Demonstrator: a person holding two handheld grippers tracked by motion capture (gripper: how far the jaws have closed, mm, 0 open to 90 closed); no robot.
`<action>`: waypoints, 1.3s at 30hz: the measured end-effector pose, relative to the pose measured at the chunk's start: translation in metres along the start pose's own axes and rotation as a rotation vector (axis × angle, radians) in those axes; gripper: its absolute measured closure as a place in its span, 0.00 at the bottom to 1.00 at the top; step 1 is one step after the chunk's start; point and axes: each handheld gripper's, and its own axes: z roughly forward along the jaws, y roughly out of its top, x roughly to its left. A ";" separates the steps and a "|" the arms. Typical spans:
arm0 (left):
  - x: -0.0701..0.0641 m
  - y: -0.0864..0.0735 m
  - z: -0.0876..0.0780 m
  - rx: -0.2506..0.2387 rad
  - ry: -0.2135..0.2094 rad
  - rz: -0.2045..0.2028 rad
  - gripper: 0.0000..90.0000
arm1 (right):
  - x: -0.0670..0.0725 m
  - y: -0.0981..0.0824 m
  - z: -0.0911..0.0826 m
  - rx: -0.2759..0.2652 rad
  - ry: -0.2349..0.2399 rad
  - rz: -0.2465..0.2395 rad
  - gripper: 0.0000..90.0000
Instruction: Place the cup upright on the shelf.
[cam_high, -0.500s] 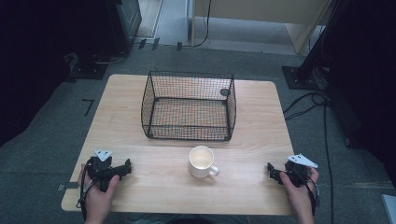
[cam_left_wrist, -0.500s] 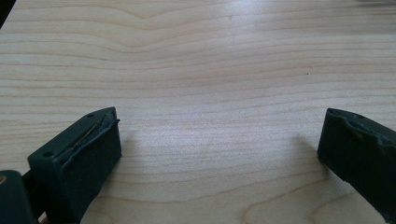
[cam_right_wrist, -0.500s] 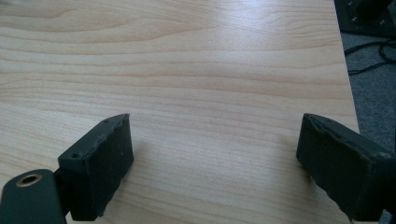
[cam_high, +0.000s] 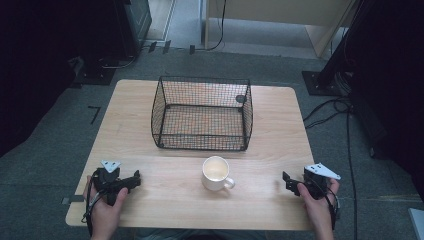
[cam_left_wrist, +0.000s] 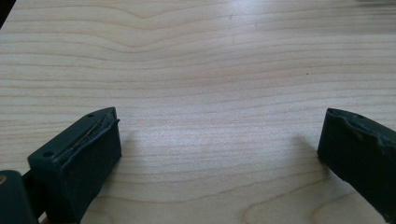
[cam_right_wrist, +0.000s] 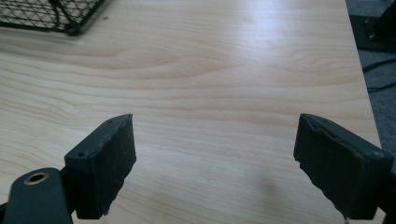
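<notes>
Currently: left gripper (cam_high: 131, 181) at table (cam_high: 150, 210) near-left corner, jaws spread apart, bare wood between them | white mug (cam_high: 216, 173) upright at near centre, handle toward right, just in front of wire basket (cam_high: 202, 114) | right gripper (cam_high: 287, 182) at near-right edge, jaws spread apart, gripping nothing.
</notes>
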 end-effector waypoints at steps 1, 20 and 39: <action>0.000 0.000 0.000 0.000 0.000 0.000 0.00 | 0.002 0.001 -0.001 -0.002 0.004 -0.002 0.14; 0.000 0.000 0.000 0.000 0.000 0.000 0.00 | 0.046 0.015 -0.014 -0.054 0.117 -0.068 0.14; 0.000 0.000 0.000 0.000 0.000 0.000 0.00 | 0.092 0.021 -0.016 -0.063 0.255 -0.137 0.15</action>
